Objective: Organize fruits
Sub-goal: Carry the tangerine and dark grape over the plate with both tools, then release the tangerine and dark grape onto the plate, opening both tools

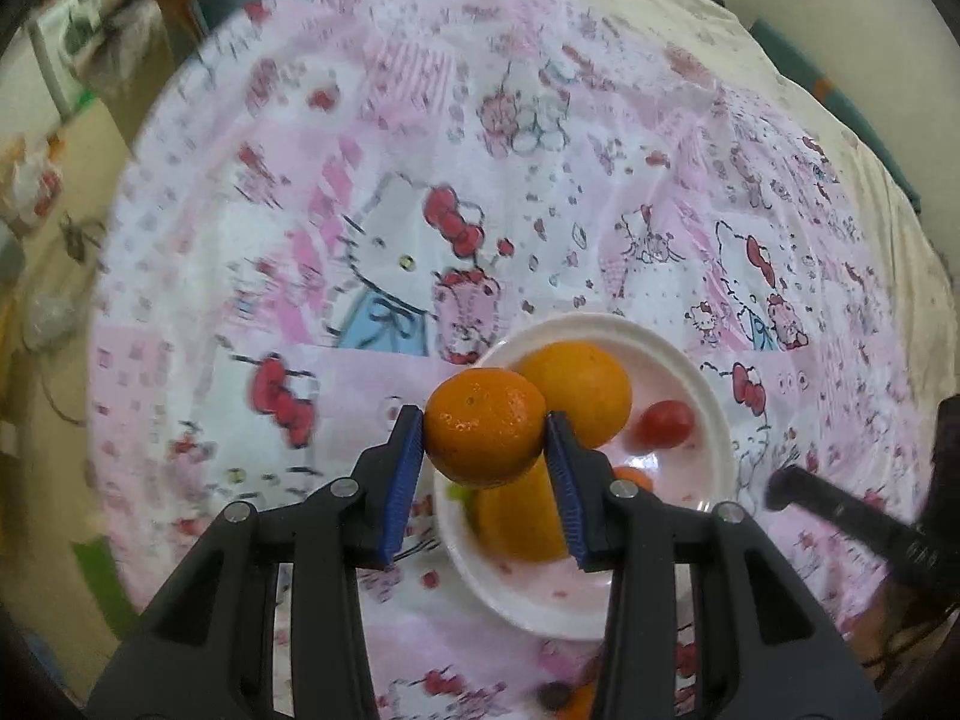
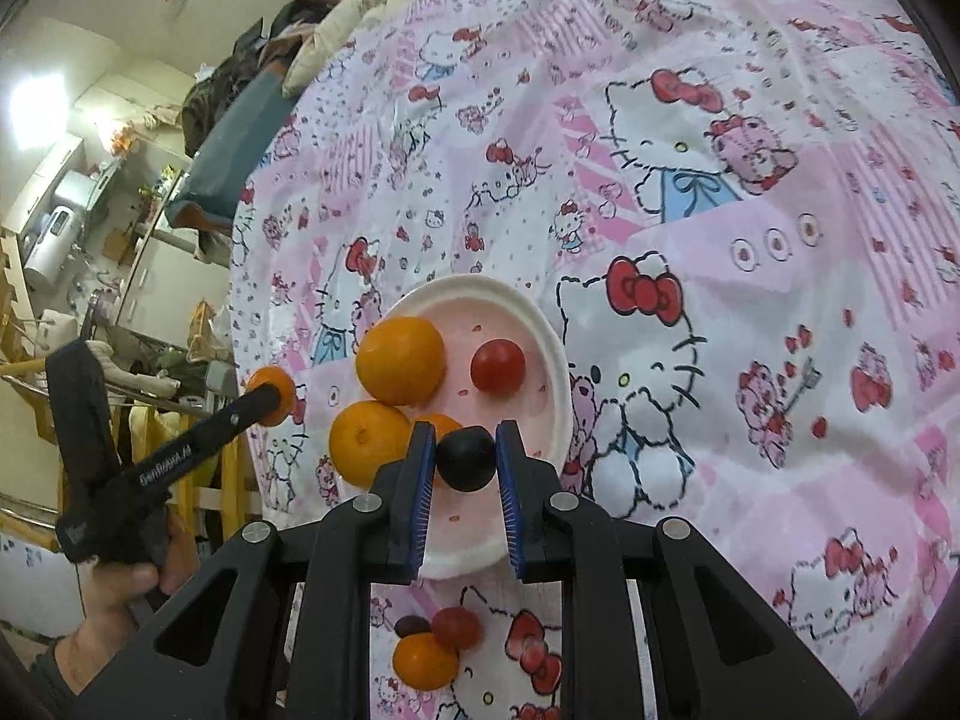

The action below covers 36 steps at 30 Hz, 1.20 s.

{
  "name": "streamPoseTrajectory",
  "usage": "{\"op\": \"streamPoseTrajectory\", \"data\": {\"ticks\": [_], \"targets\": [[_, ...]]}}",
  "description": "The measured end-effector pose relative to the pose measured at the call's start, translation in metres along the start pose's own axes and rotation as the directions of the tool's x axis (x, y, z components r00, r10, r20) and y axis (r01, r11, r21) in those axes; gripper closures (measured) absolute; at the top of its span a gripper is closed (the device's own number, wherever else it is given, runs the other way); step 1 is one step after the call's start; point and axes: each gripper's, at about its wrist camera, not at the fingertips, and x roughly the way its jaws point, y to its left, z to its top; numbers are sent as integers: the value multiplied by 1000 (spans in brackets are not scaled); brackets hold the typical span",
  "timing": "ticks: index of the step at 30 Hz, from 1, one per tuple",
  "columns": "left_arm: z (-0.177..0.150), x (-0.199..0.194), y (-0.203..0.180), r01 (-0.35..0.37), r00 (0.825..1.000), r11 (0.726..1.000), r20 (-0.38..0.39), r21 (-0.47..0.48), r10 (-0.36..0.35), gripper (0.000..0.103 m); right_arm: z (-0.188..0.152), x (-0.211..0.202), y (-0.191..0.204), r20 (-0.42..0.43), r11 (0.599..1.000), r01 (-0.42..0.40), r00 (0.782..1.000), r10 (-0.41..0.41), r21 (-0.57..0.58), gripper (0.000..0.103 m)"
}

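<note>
Right wrist view, pink cartoon-cat sheet [image 2: 750, 276], cluttered room, left gripper [image 1: 485, 433] clamps orange [image 1: 485, 427], right gripper [image 2: 465, 459] clamps dark plum [image 2: 465, 458].

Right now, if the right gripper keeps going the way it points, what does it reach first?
Most likely the white plate: the right gripper, shut on a dark plum, points down over its near half. Depth is unclear.

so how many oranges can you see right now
5: three on the white plate at; one in the left tool; one off-plate. Others may be hidden.
</note>
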Motion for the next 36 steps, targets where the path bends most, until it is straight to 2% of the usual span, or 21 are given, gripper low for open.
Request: {"op": "streamPoseTrajectory", "data": {"ticks": [7, 11, 16, 21, 23, 32, 33, 34, 36], "targets": [[0, 29, 5, 25, 998, 999, -57, -47, -28, 66, 6, 27, -3, -49, 1000, 13, 999, -13, -2, 81], [-2, 38, 4, 10, 997, 999, -77, -51, -14, 65, 5, 36, -3, -66, 1000, 21, 998, -21, -4, 81], [-3, 40, -3, -12, 997, 1000, -73, -4, 12, 64, 3, 40, -6, -74, 999, 33, 997, -33, -1, 81], [-6, 40, -14, -38, 995, 999, -86, 39, 41, 45, 2, 39, -8, -73, 999, 35, 997, -35, -2, 80], [-6, 39, -18, -27, 995, 998, -91, 54, 32, 30, 2, 40, -8, -72, 999, 34, 997, -34, -1, 80], [-7, 31, -24, -48, 997, 995, -58, 91, 53, 29, 3, 31, -6, -43, 1000, 22, 999, -22, -9, 78], [-7, 29, -24, -51, 997, 995, -50, 91, 56, 29, 4, 29, -6, -35, 1000, 26, 999, -26, -10, 71], [-7, 27, -24, -52, 998, 994, -43, 92, 56, 29, 5, 27, -6, -25, 1000, 30, 999, -30, -8, 54], [-8, 24, -25, -57, 998, 993, -30, 104, 60, 29, 6, 21, -6, 2, 1000, 20, 1000, -20, 2, 36]]}}
